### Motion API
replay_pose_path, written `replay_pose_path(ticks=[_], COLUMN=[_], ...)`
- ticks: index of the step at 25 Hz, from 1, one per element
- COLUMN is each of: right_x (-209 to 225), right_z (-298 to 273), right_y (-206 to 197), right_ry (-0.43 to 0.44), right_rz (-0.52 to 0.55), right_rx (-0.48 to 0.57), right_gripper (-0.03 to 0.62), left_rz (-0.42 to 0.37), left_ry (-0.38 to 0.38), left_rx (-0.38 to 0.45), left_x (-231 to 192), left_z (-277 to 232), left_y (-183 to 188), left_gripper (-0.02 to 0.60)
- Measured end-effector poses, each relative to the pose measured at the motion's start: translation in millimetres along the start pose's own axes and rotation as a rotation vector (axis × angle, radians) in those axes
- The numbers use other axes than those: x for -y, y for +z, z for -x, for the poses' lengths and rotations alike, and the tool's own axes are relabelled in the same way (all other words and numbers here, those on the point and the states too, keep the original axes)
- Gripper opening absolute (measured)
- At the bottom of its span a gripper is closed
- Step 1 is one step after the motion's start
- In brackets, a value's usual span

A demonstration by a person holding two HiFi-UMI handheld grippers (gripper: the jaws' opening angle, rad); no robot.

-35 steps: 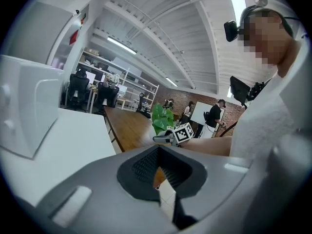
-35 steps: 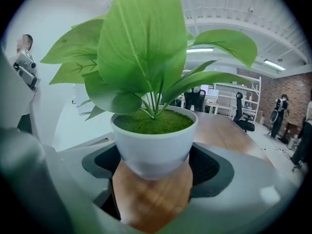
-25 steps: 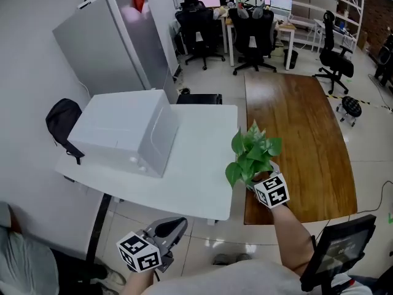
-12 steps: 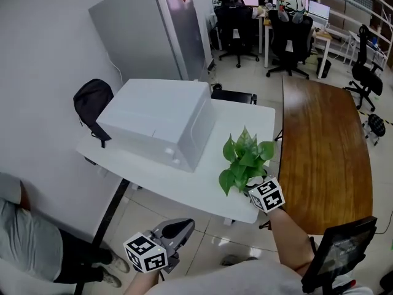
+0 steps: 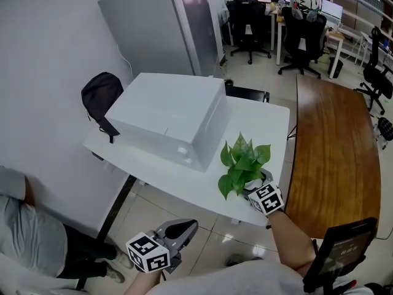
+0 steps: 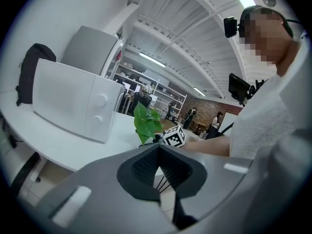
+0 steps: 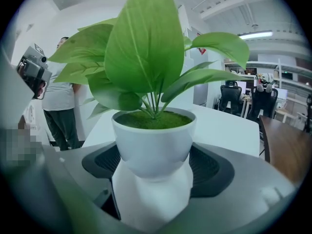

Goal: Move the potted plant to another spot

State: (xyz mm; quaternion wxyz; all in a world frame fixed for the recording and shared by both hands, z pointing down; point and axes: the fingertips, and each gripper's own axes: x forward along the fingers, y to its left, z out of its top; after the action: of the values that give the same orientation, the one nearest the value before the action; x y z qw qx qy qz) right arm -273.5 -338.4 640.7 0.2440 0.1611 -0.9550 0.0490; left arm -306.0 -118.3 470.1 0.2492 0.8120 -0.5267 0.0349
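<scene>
Potted plant (image 5: 244, 165), pot clamped in right gripper (image 5: 259, 190), now over white table (image 5: 184, 180), 4 o'clock of white box (image 5: 169, 118). 1 s ago it was at wooden table (image 5: 334, 140) edge. Set-down likely next. Left gripper (image 5: 178, 231) closed, empty, 7 o'clock.

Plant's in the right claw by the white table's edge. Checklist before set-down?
1. Right claw shut on pot: ok.
2. Pot upright: ok.
3. Bare table beside the pot: ok.
4. Leaves apart from box: ok.
5. Pot base touching table: cannot tell.
6. Left claw empty, off the table: ok.
</scene>
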Motion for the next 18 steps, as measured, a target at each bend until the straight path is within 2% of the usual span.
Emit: replay_pose_path(ticks=[18], right_x=[3.0], right_z=[-19.4], right_y=[-1.5], right_ry=[0.007], right_rz=[0.018], right_rx=[-0.025], right_gripper=[0.442], left_rz=[0.006], left_ry=[-0.029], left_rx=[-0.001], left_x=[-28.9], left_z=[-3.9], left_y=[6.3], left_gripper=[-0.006])
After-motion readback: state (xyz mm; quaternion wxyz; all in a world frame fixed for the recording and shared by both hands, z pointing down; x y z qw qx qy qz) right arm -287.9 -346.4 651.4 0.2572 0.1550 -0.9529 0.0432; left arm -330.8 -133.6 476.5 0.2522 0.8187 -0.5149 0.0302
